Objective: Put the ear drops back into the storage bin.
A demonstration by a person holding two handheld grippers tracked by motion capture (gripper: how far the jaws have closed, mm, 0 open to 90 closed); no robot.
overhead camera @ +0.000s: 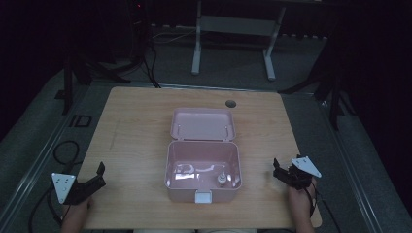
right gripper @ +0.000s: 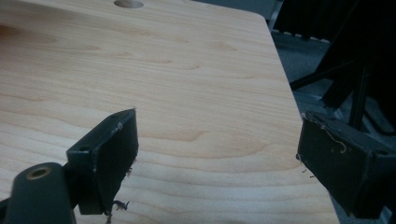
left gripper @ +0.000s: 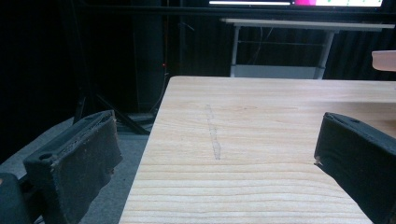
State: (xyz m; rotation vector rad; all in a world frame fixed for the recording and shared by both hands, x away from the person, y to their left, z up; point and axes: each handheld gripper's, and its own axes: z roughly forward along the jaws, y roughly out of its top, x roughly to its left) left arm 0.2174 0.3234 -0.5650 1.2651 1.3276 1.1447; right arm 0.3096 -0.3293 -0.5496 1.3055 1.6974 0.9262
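Observation:
A pink plastic box (overhead camera: 202,190) stands open in the middle of the wooden table (overhead camera: 136,126), its lid (overhead camera: 202,124) tilted back behind it. Inside lie a small bottle-like item (overhead camera: 221,179) and some pale pieces (overhead camera: 186,169) that are too dim to identify. My left gripper (overhead camera: 99,175) rests at the table's front left corner, open and holding nothing (left gripper: 215,140). To the right of the box sits my right gripper (overhead camera: 277,170), also open over bare wood (right gripper: 217,126). An edge of the pink lid (left gripper: 384,59) shows in the left gripper view.
A round cable hole (overhead camera: 230,103) (right gripper: 128,3) sits near the table's far edge. Behind the table stands a white desk frame (overhead camera: 197,48). Black stands flank both sides, and cables (overhead camera: 65,150) lie on the floor at left. The room is dim.

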